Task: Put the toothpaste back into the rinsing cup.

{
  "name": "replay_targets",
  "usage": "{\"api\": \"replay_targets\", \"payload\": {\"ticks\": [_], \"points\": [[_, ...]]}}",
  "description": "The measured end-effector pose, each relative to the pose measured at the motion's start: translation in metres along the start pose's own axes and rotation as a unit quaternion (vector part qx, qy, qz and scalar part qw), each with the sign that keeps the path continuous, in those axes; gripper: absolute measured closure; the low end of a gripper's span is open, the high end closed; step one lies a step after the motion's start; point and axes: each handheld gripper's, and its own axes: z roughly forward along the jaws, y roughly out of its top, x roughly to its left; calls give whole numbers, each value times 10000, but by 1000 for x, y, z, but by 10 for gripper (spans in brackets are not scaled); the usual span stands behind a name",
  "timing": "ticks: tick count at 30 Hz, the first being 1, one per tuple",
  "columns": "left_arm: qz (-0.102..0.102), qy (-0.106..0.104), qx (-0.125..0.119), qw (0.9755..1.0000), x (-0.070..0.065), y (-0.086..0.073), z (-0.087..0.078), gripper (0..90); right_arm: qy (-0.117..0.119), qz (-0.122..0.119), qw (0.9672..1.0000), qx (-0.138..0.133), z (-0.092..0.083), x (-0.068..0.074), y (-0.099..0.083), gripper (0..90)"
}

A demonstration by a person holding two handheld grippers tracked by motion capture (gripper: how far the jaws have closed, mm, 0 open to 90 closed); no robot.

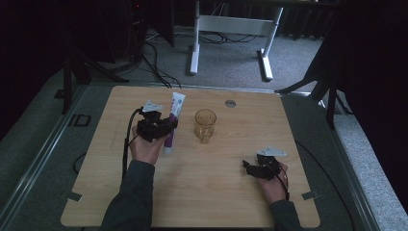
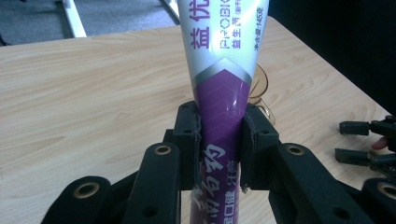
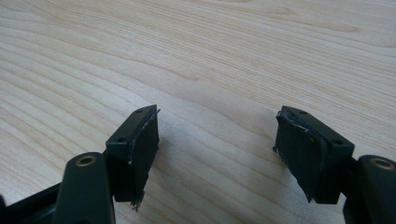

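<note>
Jaws of the left gripper (image 2: 219, 140) pinch the toothpaste tube (image 2: 223, 93); right gripper (image 3: 215, 144) jaws spread over bare surface (image 3: 196, 56), glass cup (image 1: 205, 124) well apart.

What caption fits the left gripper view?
Left hand-held gripper shut on a purple-and-white toothpaste tube above the wooden table.

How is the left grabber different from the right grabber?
The left gripper is squeezed shut on the toothpaste tube, but the right gripper has its jaws wide apart with nothing between them. The left gripper sits beside the glass cup; the right gripper is off by itself, nearer the person's edge of the table. Both are black with two jaws.
</note>
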Motion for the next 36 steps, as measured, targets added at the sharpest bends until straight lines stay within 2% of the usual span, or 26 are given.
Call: {"api": "replay_targets", "payload": {"ticks": [12, 26, 36], "points": [[88, 80, -81, 9999, -6, 9, 2, 716, 1, 3, 10000, 2, 0, 0, 0, 299], [70, 128, -213, 9997, -4, 14, 2, 716, 5, -4, 10000, 5, 0, 0, 0, 299], [135, 150, -286, 9994, -5, 19, 1, 715, 3, -11, 10000, 2, 0, 0, 0, 300]]}}
